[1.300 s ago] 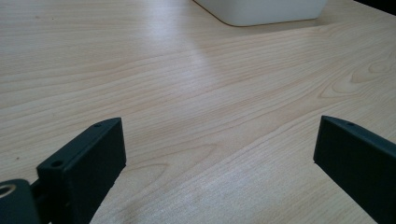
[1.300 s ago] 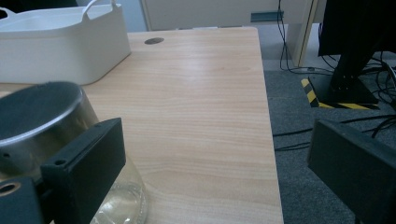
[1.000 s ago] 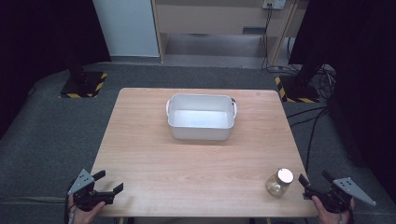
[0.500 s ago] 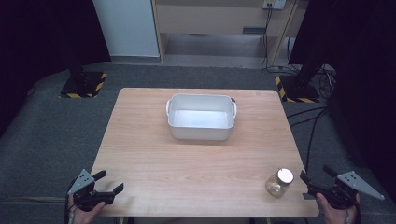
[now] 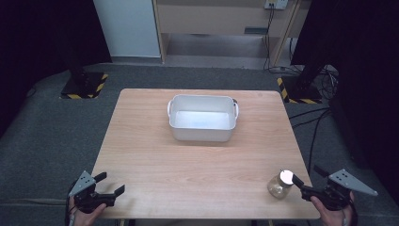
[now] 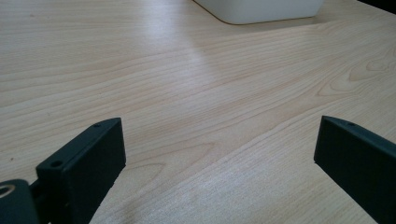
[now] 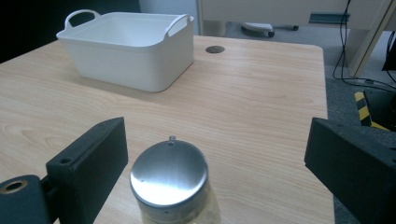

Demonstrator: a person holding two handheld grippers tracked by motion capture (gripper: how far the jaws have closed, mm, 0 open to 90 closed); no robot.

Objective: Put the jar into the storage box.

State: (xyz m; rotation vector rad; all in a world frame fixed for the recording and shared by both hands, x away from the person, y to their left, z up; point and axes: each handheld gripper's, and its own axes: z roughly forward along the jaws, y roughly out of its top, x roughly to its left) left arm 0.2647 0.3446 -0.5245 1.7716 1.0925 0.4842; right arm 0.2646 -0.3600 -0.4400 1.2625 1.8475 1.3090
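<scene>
Both tongs stand spread, with nothing between the jaws of the left one and the jar standing just inside the mouth of the right one. Compared with 1 second ago, the right tongs (image 5: 308, 180) sit a little more to the outside and lower at the near right corner of the table (image 5: 141, 141), while the left tongs (image 5: 110, 184) at the near left corner keep almost the same place. The change on the right side is small, more a correction of aim than a real approach. The jar (image 5: 280, 184), a small glass one with a shiny metal lid (image 7: 169, 173), stands upright near the right front edge of the table and has not moved in this time. In the right gripper view it is seen between the 2 black jaws, closer to the left jaw, and neither jaw touches it. In the left gripper view the jaws look over bare wood toward the white tub (image 6: 261, 9), which is well apart from them. The tub (image 5: 202, 118) sits in the far middle of the table with 2 handles, and it looks empty. My judgement is that the work now in hand is taking the jar with the right tongs, and it is at the very beginning, because no grip is made yet. For the next move the jar should come to the middle of the gap before the jaws close, otherwise 1 jaw may push it and tip it over near the table edge. The tub is probably the place where the jar goes, but the pictures cannot confirm this.
</scene>
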